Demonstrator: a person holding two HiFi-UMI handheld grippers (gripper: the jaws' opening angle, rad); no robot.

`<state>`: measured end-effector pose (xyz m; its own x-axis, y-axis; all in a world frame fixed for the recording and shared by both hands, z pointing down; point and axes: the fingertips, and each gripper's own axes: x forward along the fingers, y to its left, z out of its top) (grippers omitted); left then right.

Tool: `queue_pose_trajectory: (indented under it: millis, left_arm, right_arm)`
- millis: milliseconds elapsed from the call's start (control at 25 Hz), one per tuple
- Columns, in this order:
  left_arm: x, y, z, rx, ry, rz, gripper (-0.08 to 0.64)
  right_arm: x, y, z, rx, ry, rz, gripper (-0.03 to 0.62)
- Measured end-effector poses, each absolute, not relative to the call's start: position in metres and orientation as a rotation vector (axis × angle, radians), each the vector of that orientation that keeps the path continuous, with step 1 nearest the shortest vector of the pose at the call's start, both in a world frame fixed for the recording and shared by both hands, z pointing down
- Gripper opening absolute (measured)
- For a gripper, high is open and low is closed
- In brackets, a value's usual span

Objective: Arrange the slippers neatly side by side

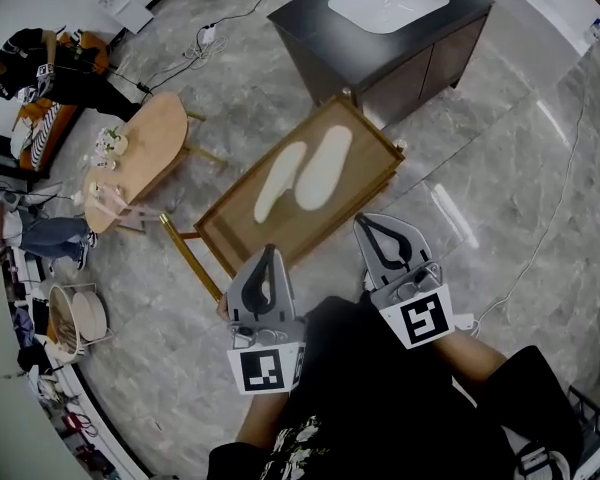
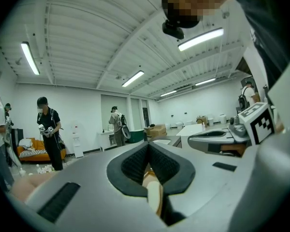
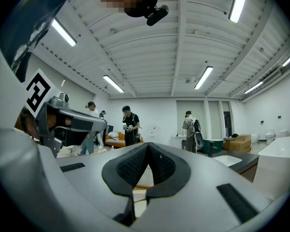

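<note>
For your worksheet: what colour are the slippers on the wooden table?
The flat slippers are pale cream; clearest in head view.

A grey, marble-patterned floor [image 1: 500, 168] spreads under a low wooden table [image 1: 238, 240]. A dark cabinet [image 1: 420, 63] topped by a white basin [image 1: 388, 0] stands just beyond it, and an oval wooden side table [image 1: 150, 143] sits off to the left. A power strip [image 1: 208, 36] lies on the floor with its cable trailing away. White walls [image 2: 82, 112] rise to a ribbed white ceiling [image 2: 87, 42] with long strip lights [image 2: 200, 38]. An orange sofa [image 2: 34, 152] stands by the far wall.
</note>
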<state>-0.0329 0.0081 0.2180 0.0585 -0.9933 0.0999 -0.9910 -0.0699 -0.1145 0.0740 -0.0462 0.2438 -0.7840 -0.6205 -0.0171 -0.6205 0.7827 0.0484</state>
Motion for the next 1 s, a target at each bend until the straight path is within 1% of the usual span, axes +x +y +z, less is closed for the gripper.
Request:
queue_pose_trajectory:
  millis: [160,360,880,1000]
  left_arm:
    - [-0.027,0.004,0.223,-2.28,2.127,-0.234,0.002]
    - [-0.022,0.003,0.223,-2.273,2.132,-0.21,0.002]
    - [-0.015,-0.009,0.255,-2.353,2.143,-0.369,0.002]
    - [-0.018,-0.012,0.264,-2.356,2.146,-0.392,0.002]
  right_arm:
    - [0.077,-0.044,0.243,-1.011,2.979,0.124,-0.009]
    - [0.085,-0.045,0.248,-1.038,2.997,0.099,-0.009]
    - [0.091,-0.054,0.272,-1.077,3.023,0.019,-0.009]
    - [0.086,-0.054,0.273,-1.057,3.042,0.046,-0.009]
